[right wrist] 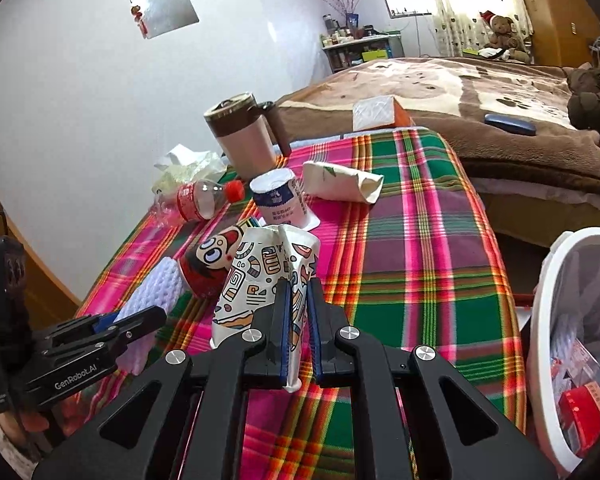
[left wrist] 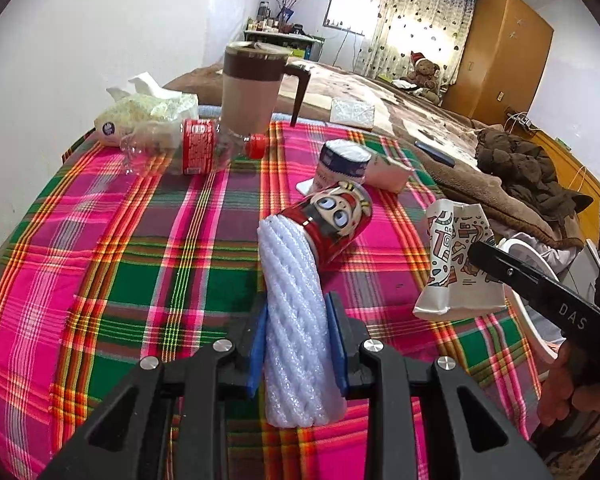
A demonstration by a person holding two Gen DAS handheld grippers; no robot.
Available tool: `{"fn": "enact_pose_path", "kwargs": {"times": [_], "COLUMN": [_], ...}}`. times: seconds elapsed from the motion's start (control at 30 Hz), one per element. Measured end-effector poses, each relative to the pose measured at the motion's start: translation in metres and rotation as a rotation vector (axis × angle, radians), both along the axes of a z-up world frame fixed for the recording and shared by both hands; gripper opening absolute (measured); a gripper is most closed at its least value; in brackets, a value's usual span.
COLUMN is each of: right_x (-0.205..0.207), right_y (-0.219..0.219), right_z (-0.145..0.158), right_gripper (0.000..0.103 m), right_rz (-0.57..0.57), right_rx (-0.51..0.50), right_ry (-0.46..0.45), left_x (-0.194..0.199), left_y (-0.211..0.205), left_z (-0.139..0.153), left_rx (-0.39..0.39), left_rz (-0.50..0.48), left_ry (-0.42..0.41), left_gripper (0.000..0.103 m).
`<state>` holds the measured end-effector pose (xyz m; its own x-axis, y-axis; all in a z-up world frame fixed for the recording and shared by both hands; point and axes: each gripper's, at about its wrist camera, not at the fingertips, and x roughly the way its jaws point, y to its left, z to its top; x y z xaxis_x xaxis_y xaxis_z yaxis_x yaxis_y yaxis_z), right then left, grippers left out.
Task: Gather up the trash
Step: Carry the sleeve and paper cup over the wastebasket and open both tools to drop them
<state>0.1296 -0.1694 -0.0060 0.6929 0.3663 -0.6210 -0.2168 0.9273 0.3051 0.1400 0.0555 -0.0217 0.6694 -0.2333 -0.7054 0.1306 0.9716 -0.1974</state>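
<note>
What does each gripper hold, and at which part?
Left gripper: white foam net sleeve, gripped near its lower-middle. Right gripper: crushed patterned paper cup, pinched at one flattened side.

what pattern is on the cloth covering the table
A plaid tablecloth in bright pink, green and purple with thin yellow-orange stripes, clearest in the left wrist view.

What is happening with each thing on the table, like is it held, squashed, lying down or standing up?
Left tool: shut on the white foam sleeve.
Right tool: shut on the paper cup, which is crushed.
Red can: lying on its side.
Plastic bottle: lying down, red cap on.
Yogurt cup: upside down.
Mug: upright, lid on.
Bin: holds trash.
</note>
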Motion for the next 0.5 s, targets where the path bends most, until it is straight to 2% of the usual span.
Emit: {"fn": "enact_pose_path", "kwargs": {"times": [0.37,0.5], "right_x": [-0.016,-0.020], "right_y": [-0.027,-0.033], "right_z": [0.012,0.011], "right_gripper": [0.008,0.008], "right_rz": [-0.061,-0.072], "right_rx": [0.008,0.008], "right_ry": [-0.035,-0.035], "left_x": [-0.012,-0.011], "left_y": [-0.028,-0.029], "left_z": [0.018,0.007], "left_rx": [0.019,0.015], "left_rz": [-0.046,-0.042], "left_ry": [-0.061,-0.027], "left_gripper": [0.029,0.029]}}
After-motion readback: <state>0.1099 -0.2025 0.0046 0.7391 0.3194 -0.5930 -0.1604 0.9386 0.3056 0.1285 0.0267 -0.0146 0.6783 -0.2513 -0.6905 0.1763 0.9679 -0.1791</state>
